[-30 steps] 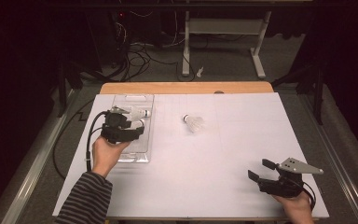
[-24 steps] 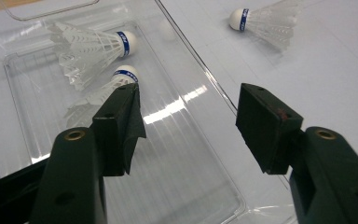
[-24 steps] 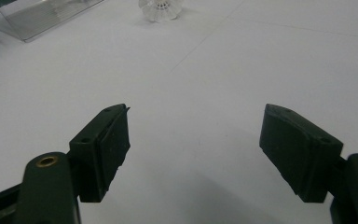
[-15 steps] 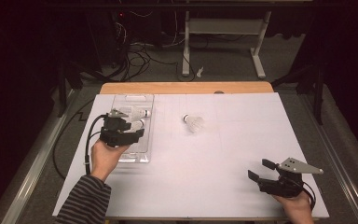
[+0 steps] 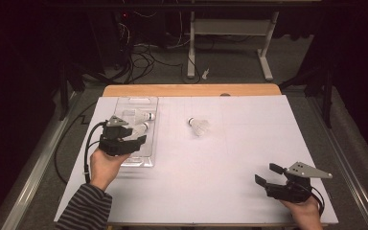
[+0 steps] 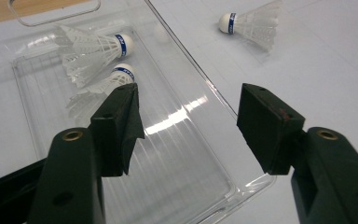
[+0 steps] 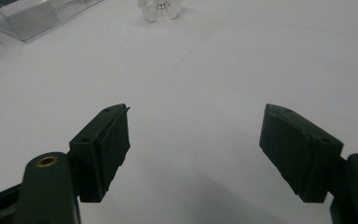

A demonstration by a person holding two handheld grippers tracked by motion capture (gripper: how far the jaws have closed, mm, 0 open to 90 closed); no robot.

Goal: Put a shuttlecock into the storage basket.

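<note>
A clear plastic tray [image 5: 145, 158] lies at the table's left and holds two white shuttlecocks [image 5: 143, 116] [image 5: 140, 128]. In the left gripper view they lie side by side at the tray's far end, the farther shuttlecock [image 6: 93, 46] and the nearer shuttlecock [image 6: 103, 85] both showing blue-banded cork heads. A third shuttlecock [image 5: 200, 126] [image 6: 254, 23] lies loose on the white table, mid-back. My left gripper [image 5: 136, 135] [image 6: 189, 100] hovers open over the tray [image 6: 191, 154], nothing between its jaws. My right gripper [image 5: 267, 173] [image 7: 196, 121] rests open at the front right, over bare table.
White paper covers the table [image 5: 230, 158], with a wooden strip [image 5: 191, 90] along the far edge. The right gripper view catches the loose shuttlecock [image 7: 161, 8] and a corner of the tray [image 7: 42, 16] far ahead. Cables and table legs stand on the floor behind.
My left gripper has drawn back slightly toward the near part of the tray, jaws still open. The right gripper has stayed put.
</note>
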